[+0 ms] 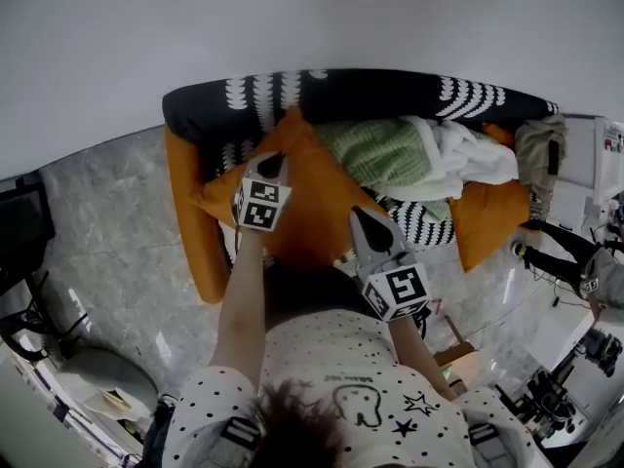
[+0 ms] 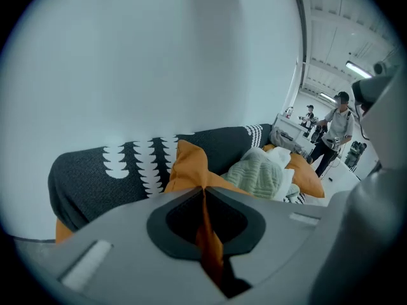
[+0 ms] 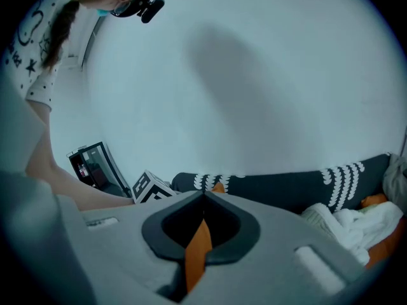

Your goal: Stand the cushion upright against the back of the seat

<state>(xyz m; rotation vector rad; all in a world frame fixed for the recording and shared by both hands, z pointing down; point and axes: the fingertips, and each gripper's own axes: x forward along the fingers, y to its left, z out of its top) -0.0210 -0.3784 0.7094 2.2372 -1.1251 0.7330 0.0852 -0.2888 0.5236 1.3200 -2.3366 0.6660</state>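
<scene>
An orange cushion (image 1: 312, 198) lies tilted on the sofa's left half, its top corner against the black backrest with white scallop print (image 1: 390, 91). My left gripper (image 1: 272, 161) is shut on the cushion's upper left edge. A fold of orange fabric (image 2: 210, 240) is pinched between its jaws, and the cushion's corner (image 2: 189, 165) rises in front of the backrest (image 2: 108, 173). My right gripper (image 1: 359, 214) is shut on the cushion's lower right edge, with an orange strip (image 3: 197, 250) clamped between its jaws. The backrest (image 3: 286, 186) runs behind it.
A green knitted blanket (image 1: 375, 152) and a white blanket (image 1: 470, 154) are heaped on the seat's right half, next to a second orange cushion (image 1: 487, 217). A dark box (image 1: 21, 224) stands on the marble floor at left. Cluttered equipment is at right; a person (image 2: 337, 129) stands there.
</scene>
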